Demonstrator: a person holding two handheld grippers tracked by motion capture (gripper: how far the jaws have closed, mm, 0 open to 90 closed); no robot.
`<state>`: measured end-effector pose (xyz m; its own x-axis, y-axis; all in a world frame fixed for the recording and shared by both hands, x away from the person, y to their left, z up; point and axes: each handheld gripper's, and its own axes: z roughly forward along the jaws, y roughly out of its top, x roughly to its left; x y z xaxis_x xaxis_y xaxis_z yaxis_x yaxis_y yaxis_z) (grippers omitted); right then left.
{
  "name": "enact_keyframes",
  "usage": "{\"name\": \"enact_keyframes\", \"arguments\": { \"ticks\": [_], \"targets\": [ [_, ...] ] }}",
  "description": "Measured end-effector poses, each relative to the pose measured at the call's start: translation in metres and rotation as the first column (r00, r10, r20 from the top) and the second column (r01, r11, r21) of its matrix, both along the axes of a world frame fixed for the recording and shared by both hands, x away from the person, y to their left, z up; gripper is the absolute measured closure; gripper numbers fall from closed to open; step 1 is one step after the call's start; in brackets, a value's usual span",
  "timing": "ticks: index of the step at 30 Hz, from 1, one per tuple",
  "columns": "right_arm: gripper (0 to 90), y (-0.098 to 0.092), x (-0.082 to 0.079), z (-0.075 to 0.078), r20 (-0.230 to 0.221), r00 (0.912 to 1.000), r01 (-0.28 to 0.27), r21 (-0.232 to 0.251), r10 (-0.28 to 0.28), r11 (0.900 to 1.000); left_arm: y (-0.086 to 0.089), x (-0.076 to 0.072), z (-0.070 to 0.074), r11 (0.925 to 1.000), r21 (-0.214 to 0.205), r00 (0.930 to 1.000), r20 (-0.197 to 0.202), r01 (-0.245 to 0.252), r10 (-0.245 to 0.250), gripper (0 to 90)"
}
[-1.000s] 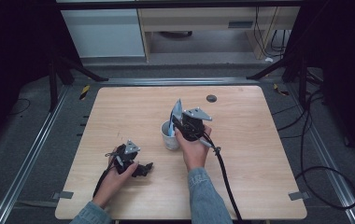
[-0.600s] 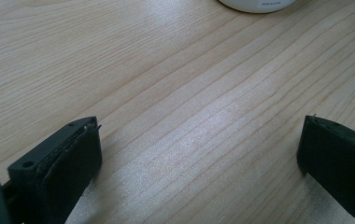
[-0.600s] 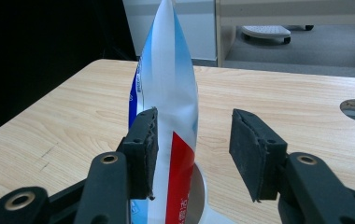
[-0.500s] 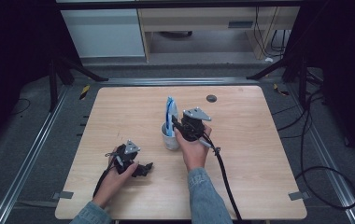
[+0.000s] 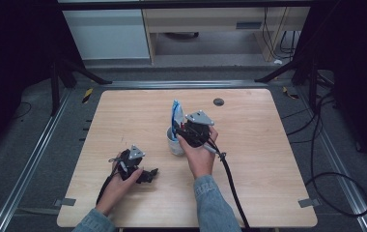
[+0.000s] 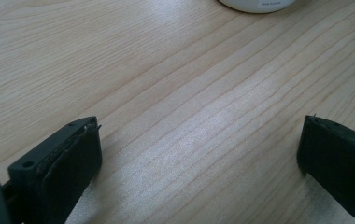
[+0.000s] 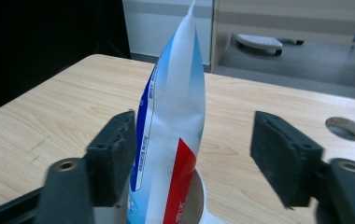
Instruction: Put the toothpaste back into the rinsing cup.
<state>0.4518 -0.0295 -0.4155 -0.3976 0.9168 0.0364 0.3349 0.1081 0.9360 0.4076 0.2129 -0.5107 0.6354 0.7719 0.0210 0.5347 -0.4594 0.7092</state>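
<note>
With the right gripper [image 7: 192, 154] jaws just opened off the toothpaste tube [image 7: 175, 116] standing in the white cup [image 5: 175, 144], we should back away toward 6 o'clock without tipping it, the left gripper [image 6: 199, 158] resting open.

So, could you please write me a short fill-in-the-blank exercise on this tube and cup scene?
1. The blue, white and red tube stands with its lower end inside the white ____.
2. The right tongs have just been opening, so their state is ____.
3. The left tongs hover open over the bare wooden ____.
4. Near the table's far edge is a round ____.

Missing words: cup; open; table; hole
</note>
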Motion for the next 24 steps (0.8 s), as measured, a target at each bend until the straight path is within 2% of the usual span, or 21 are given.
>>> {"name": "enact_keyframes", "arguments": {
  "ticks": [3, 7, 9, 16, 21, 24],
  "targets": [
    [24.1, 0.001, -0.001, 0.001, 0.021, 0.9997, -0.011, -0.027, 0.012, 0.9996, 0.0, 0.0, 0.0, 1.0, 0.0, 1.0, 0.0, 0.0, 0.0, 0.0],
    [16.8, 0.0, -0.003, 0.002, 0.024, 0.9995, -0.02, -0.088, 0.022, 0.9959, 0.0, 0.0, 0.0, 1.0, 0.0, 1.0, 0.0, 0.0, 0.0, 0.0],
    [13.9, -0.001, -0.004, 0.002, 0.022, 0.9994, -0.025, -0.102, 0.027, 0.9944, 0.0, 0.0, 0.0, 1.0, 0.0, 1.0, 0.0, 0.0, 0.0, 0.0],
    [9.1, -0.007, -0.01, 0.009, 0.016, 0.9989, -0.041, -0.128, 0.044, 0.9909, 0.0, 0.0, 0.0, 1.0, 0.001, 1.0, 0.0, 0.0, 0.0, 0.0],
    [8.5, -0.016, -0.018, 0.016, 0.019, 0.9982, -0.053, -0.137, 0.057, 0.9891, 0.0, 0.0, 0.0, 1.0, 0.0, 1.0, 0.0, -0.002, 0.002, 0.0],
    [8.3, -0.022, -0.023, 0.018, 0.013, 0.9982, -0.055, -0.159, 0.058, 0.9857, 0.0, 0.0, 0.0, 1.0, 0.0, 1.0, 0.001, -0.002, 0.002, 0.0]
  ]
}}
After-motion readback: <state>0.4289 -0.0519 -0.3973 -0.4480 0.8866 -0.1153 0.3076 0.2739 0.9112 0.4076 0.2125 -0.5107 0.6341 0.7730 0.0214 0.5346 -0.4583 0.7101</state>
